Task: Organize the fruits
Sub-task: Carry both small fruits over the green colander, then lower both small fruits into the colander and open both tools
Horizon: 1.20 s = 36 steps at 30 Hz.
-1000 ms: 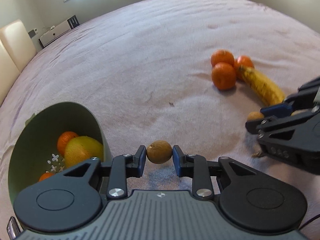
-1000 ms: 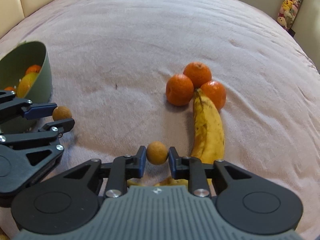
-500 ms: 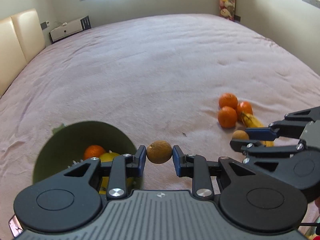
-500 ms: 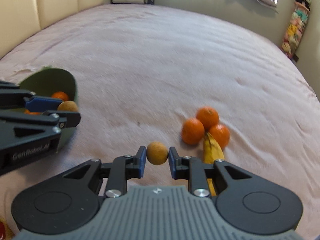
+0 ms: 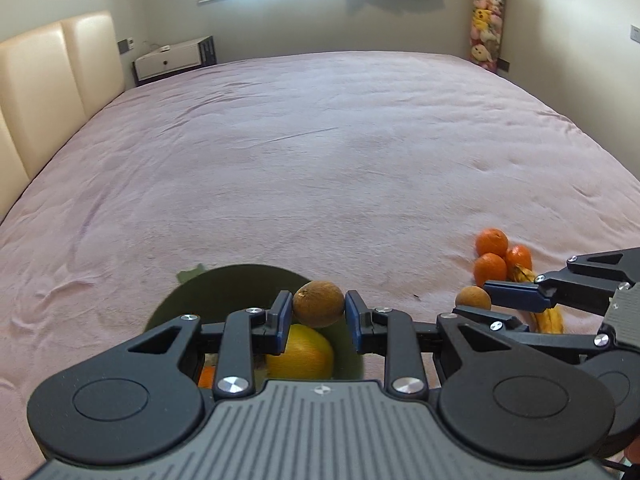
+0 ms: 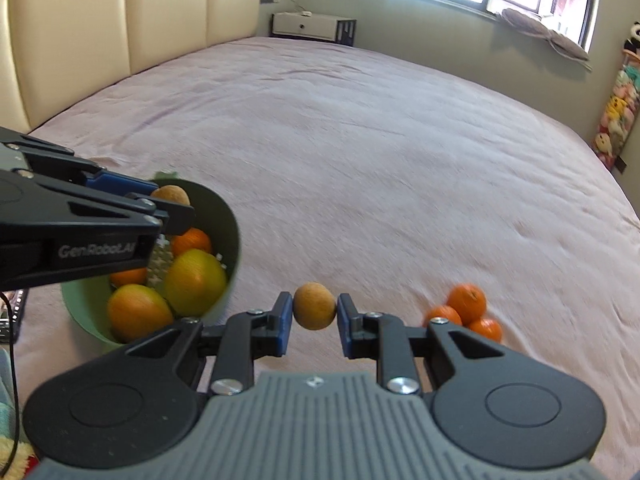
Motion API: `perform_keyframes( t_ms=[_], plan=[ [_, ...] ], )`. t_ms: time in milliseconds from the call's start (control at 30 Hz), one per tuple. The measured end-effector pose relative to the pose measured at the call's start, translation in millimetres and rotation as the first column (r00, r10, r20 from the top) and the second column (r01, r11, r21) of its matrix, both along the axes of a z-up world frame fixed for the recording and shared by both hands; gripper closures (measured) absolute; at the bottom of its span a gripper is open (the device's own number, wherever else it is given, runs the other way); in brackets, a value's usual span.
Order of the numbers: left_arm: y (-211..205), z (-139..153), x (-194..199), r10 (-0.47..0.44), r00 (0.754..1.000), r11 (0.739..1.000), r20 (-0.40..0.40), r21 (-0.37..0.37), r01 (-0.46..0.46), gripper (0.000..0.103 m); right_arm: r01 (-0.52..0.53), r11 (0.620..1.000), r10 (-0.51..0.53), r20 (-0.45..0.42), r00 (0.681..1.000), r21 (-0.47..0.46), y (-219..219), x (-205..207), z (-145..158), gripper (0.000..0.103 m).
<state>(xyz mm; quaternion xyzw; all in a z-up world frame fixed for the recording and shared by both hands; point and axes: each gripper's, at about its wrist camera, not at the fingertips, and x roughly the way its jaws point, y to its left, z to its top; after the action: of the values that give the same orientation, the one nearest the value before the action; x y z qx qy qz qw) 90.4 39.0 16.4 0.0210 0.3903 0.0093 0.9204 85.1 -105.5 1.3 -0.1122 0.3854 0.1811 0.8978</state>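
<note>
green bowl (image 5: 352, 364) just below left hand-held gripper (image 5: 319, 317) clamping brown fruit (image 5: 319, 304); right hand-held gripper (image 6: 315, 322), pinching tan fruit (image 6: 315, 306), beside it, farther.

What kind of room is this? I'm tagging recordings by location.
Most likely a bedroom: a wide bed under a pink bedspread, a cream padded headboard, and a hanging column of plush toys in the corner.

The bed (image 5: 320, 152) wears a plain pale pink cover. The bowl (image 6: 234, 240) is sage green, white-flowered inside, holding orange and yellow-green fruit. At three o'clock lie three bright orange tangerines (image 5: 491, 242) and a brown-speckled yellow banana (image 5: 550, 318). Each black hand-held gripper has blue pads (image 5: 282, 316); the headboard (image 6: 120, 32) is cream.
</note>
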Motion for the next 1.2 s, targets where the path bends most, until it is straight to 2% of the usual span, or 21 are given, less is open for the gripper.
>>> perform_keyframes(
  t_ms=[333,533,800,1200],
  plan=[
    [35.7,5.7,-5.2,0.081,0.997,0.996,0.005,-0.041,-0.081,0.071,-0.094,0.996,0.094,0.027,0.995,0.0,43.3,-2.5,10.6,0.083],
    [54.8,2.6,-3.9,0.132,0.991,0.989,-0.018,-0.067,-0.133,0.071,-0.15,0.989,0.151,0.029,0.988,-0.009,65.5,5.1,10.3,0.083],
    [82.5,-14.3,4.6,0.203,0.975,0.965,-0.092,-0.15,-0.215,0.071,-0.221,0.975,0.221,0.007,0.975,-0.039,87.9,16.8,0.2,0.083],
    [103.0,-47.7,19.5,0.262,0.942,0.924,-0.21,-0.225,-0.308,0.072,-0.303,0.946,0.301,-0.041,0.953,-0.112,106.3,38.4,-27.6,0.083]
  ],
)
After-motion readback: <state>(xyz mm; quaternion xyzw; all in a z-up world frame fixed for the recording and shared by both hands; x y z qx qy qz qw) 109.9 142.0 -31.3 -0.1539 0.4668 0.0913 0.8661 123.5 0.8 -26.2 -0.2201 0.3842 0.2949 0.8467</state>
